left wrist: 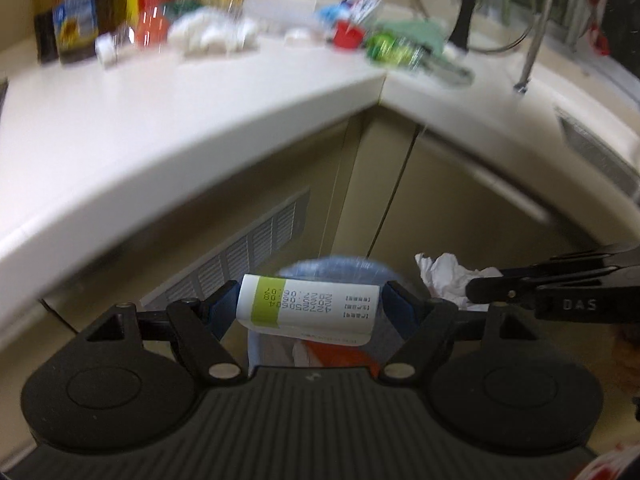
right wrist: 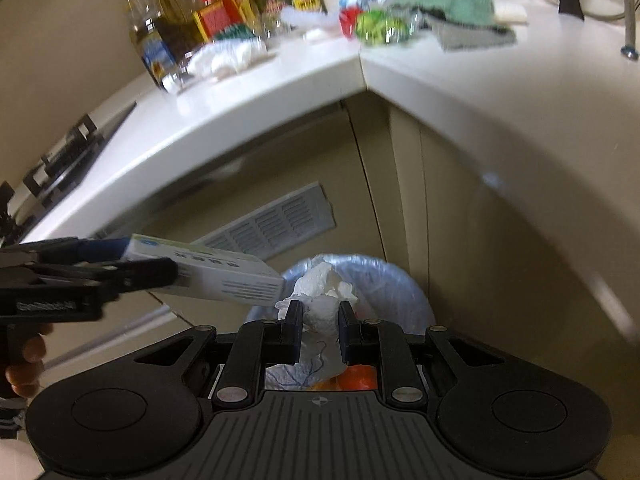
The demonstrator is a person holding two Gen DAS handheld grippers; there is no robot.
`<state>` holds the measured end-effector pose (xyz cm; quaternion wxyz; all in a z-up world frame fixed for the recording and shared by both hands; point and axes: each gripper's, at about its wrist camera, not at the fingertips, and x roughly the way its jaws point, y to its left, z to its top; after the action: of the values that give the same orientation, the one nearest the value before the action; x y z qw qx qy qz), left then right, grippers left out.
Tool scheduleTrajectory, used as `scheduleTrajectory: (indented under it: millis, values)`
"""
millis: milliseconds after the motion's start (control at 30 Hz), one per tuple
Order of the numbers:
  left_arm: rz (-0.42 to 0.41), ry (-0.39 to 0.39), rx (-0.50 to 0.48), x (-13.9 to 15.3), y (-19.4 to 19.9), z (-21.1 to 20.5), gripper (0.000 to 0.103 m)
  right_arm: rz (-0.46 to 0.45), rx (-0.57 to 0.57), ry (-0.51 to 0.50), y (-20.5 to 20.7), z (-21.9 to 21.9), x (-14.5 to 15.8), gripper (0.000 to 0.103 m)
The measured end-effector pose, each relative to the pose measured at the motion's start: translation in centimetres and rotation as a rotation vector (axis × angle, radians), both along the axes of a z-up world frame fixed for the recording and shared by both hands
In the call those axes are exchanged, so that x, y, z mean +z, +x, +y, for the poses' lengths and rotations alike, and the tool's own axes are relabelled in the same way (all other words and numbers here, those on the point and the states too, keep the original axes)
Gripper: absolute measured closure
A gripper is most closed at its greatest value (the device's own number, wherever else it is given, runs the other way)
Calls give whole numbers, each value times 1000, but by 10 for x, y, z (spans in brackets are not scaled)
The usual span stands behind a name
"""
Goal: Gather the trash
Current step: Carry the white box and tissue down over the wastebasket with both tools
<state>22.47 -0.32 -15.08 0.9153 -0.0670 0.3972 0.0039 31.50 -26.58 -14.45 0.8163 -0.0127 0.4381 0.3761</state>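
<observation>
1. While both grippers hang over the bin [right wrist: 404, 288], which has a pale blue bag as its liner, each one carries a piece of trash.
2. The left gripper [left wrist: 310, 308] has its fingers spread wide and clamped on the two ends of a small white box [left wrist: 308, 312] with a green band and printed text; the box lies crosswise between the blue pads.
3. In the right wrist view the same box [right wrist: 216, 276] juts in from the left, just above the bin's rim, with the holding hand [right wrist: 26, 364] partly visible at the frame's edge.
4. The right gripper [right wrist: 319, 334] has its fingers drawn close, pinching a crumpled white paper towel [right wrist: 322, 300] directly over the bin's mouth.
5. From the left wrist view that paper wad [left wrist: 444, 276] sits at the tip of the right gripper, just beside the box.
6. Inside the bin, some orange and white trash [right wrist: 356, 376] shows beneath the fingers.
7. A white tabletop [right wrist: 460, 92] wraps the corner behind, carrying bottles [right wrist: 152, 40], a green cloth [right wrist: 452, 0], a green wrapper [right wrist: 376, 26] and white crumpled tissue [right wrist: 228, 56], all blurred.
8. A vent grille [right wrist: 276, 220] sits in the cabinet front below the tabletop, behind the bin.
</observation>
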Motion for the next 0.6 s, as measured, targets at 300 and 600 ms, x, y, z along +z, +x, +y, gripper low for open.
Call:
scheduleTrajectory:
  millis: [300, 600]
  values:
    - [65, -2, 27, -51, 23, -8, 27, 13, -21, -39, 10, 2, -33, 85]
    - [70, 16, 47, -79, 42, -11, 26, 9, -63, -47, 17, -2, -40, 85]
